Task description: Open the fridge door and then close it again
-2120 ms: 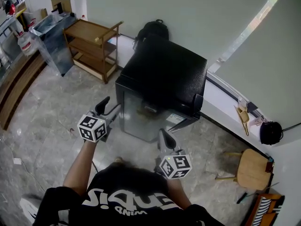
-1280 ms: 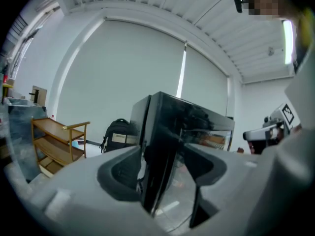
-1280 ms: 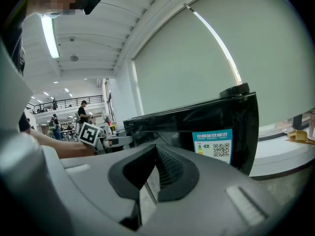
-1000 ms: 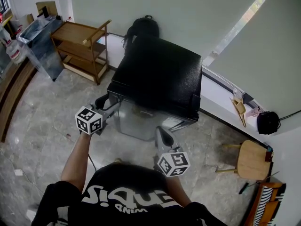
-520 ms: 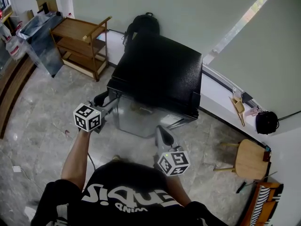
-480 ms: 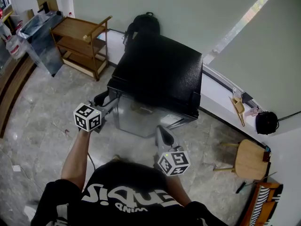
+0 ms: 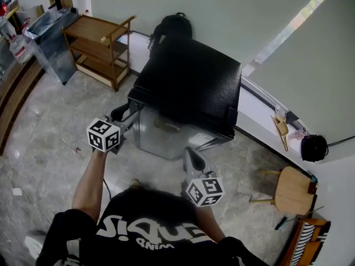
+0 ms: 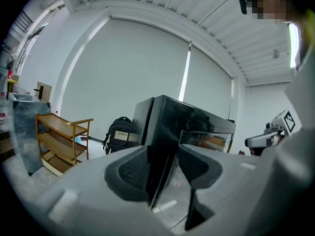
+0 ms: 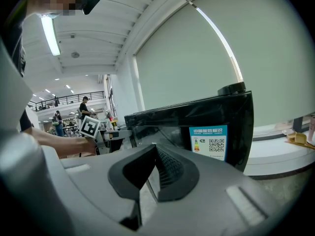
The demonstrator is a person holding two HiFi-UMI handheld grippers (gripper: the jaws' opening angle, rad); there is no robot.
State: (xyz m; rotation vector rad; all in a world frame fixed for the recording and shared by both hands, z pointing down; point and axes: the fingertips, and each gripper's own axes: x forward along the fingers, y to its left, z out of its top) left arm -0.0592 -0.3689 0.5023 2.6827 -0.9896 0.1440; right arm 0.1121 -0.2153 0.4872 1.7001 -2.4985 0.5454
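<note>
Grey marble floor, pale wall behind. Small black glossy fridge at far wall, door looks shut. Grey left gripper at door's left edge, fingers closing astride it for the pull, not yet pinching. Grey right gripper near, fingers pressed together, empty, spare.

Grey marble-tile floor fills the left. A three-tier wooden shelf stands upper left, a round wooden stool lower right, pale roller blinds above.

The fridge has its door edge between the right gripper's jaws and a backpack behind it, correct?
Wrong gripper: the left gripper has the fridge door edge between its jaws, which are closing, as the left gripper view shows. The backpack is behind the fridge.
</note>
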